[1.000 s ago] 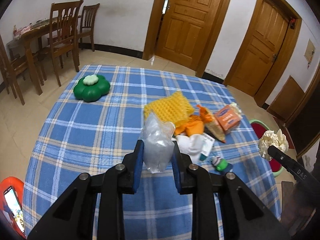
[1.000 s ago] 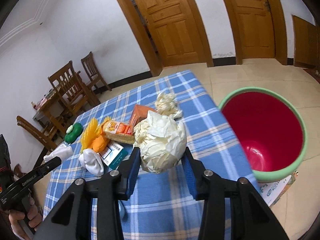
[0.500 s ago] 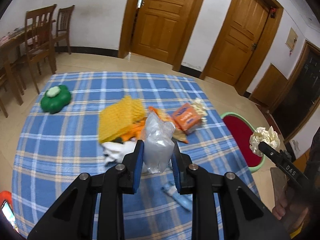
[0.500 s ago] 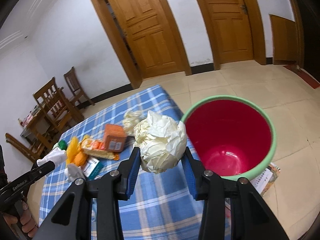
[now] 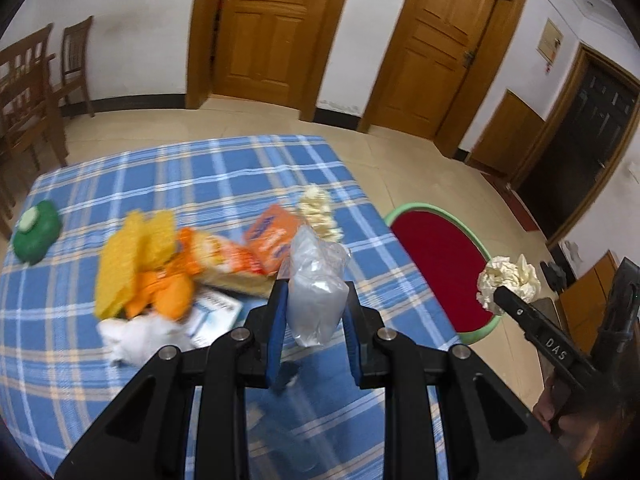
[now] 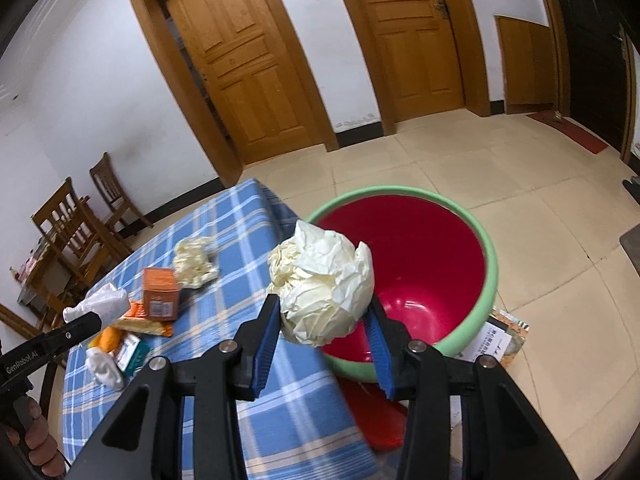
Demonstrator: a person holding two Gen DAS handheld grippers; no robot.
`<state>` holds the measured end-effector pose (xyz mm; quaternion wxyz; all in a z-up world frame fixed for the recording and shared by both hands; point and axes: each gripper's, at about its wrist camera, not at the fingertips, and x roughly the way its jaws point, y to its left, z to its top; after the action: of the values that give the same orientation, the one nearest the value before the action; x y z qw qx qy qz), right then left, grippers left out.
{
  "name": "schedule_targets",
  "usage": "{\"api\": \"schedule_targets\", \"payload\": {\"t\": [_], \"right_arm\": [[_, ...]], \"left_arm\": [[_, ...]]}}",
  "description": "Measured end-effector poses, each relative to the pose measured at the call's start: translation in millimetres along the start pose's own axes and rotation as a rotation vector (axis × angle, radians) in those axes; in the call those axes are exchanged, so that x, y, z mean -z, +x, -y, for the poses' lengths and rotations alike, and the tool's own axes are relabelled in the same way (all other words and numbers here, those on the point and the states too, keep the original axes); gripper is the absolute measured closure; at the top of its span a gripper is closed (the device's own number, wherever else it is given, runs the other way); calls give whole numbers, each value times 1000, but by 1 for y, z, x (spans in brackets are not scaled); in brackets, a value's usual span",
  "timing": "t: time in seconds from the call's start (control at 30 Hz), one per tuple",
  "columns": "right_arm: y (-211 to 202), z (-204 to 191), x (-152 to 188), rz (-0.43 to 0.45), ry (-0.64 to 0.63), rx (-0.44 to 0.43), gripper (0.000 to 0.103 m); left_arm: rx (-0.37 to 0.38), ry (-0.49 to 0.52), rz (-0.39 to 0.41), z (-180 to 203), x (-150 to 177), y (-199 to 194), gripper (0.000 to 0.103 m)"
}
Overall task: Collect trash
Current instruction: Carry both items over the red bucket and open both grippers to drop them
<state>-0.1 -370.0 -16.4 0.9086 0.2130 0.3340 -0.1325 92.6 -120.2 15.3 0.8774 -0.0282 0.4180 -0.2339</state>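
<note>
Two grippers carry trash. Left wrist view: the left gripper (image 5: pixel 314 306) pinches a clear plastic bag (image 5: pixel 316 288) between its fingers, above the counter (image 5: pixel 80 360), left of the red bin (image 5: pixel 440 264). Right wrist view: the right gripper (image 6: pixel 322 320) pinches a crumpled paper ball (image 6: pixel 324 284) over the bin's near rim (image 6: pixel 490 280).

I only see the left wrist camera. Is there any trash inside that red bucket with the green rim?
Observer: The right wrist view looks down into the red bucket with the green rim. The part of its bottom that shows holds no trash.
Operator: Is the paper ball squeezed on both sides?
Observer: Yes, both blue pads of the right gripper press the crumpled cream paper ball.
Operator: Is anything on the floor?
Observer: A printed leaflet lies on the tiles by the bucket's base.
</note>
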Motion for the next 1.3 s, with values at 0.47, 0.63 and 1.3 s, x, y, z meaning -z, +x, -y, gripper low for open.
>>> {"api": "schedule_targets", "payload": {"t": [0.47,0.63,1.3], "right_arm": [[20,36,1,-5,22,92,54],[19,40,0,-3,30,90,44],[5,60,-7,39,95,101,41]], "left_arm": [[67,119,-90,60,-19,65,77],[85,146,-114,75,-20,81,77],[155,211,-143,116,-30,106,52]]}}
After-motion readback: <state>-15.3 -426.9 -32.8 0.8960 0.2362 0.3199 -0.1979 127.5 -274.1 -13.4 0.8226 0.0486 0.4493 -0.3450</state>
